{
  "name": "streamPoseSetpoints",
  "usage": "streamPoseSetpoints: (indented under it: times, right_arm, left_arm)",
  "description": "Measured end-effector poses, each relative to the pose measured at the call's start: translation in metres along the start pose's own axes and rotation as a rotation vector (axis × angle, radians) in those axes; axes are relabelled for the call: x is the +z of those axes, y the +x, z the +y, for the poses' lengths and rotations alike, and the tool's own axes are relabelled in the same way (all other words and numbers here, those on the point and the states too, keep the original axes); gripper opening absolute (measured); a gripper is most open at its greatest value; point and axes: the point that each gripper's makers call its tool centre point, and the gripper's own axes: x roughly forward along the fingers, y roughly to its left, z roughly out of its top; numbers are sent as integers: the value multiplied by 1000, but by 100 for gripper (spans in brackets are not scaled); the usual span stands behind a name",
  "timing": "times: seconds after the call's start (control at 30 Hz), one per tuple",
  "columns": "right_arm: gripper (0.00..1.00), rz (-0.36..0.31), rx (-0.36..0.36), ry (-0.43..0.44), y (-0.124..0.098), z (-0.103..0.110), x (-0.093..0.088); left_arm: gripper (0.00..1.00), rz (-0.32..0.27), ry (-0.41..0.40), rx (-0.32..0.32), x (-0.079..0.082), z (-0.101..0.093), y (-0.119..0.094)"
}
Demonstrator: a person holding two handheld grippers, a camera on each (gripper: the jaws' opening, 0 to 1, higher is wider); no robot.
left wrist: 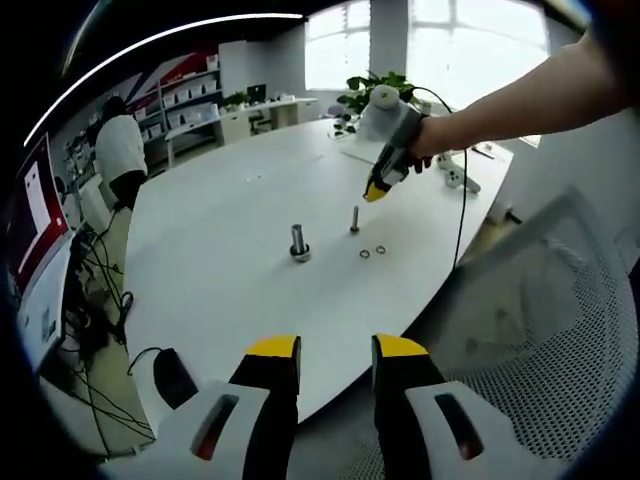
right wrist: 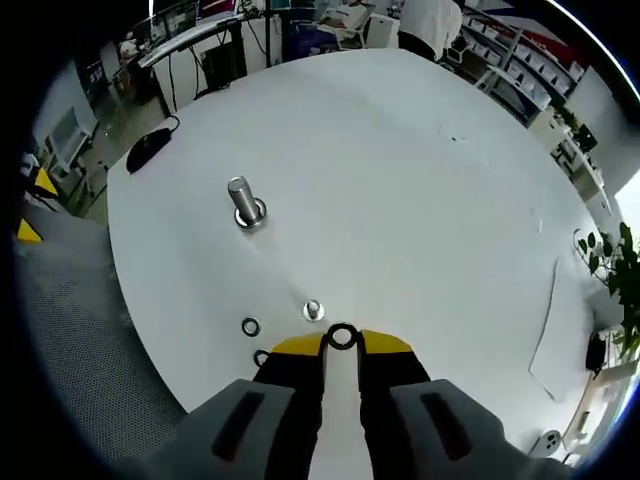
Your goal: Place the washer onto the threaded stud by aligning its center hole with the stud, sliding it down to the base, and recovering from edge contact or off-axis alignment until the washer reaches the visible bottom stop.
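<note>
Two studs stand on the white table [right wrist: 420, 180]: a thick one with a collar at its base [right wrist: 243, 203] and a slimmer threaded stud [right wrist: 313, 310] just ahead of your right gripper [right wrist: 341, 345]. That gripper is pinching a washer [right wrist: 341, 337] by its rim at the very tips, hole facing up, poised just beyond the slim stud. Two spare washers lie on the table nearby, one at [right wrist: 250, 326] and one half hidden by the jaw [right wrist: 262, 357].

Your left gripper [left wrist: 336, 352] hangs back off the table edge with its jaws spread and nothing between them; from there you see the right gripper [left wrist: 378, 190] above the slim stud [left wrist: 354, 219].

Judging from this, you are in the alignment step. Keep the washer level and bring its hole squarely over the stud tip before lowering. If the rim catches a thread or the washer tilts, lift slightly, recentre, and try again rather than pushing. Release only once it sits flat at the base.
</note>
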Motion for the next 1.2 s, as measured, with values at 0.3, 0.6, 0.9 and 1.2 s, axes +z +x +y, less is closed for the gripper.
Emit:
streamPoseSetpoints:
  times: [0.3,0.6,0.9,1.2]
  right_arm:
    - [14,-30,15,13,-1,0,7]
    - [14,-29,40,-25,1,6,11]
    - [14,-18,65,-85,6,16,17]
    - [14,3,72,-106,11,18,16]
  left_arm:
    - [26,12,4,-4,-2,-1,2]
    - [26,14,-4,9,-3,1,1]
    - [26,15,-7,11,-3,2,1]
    - [26,20,-7,11,-4,2,1]
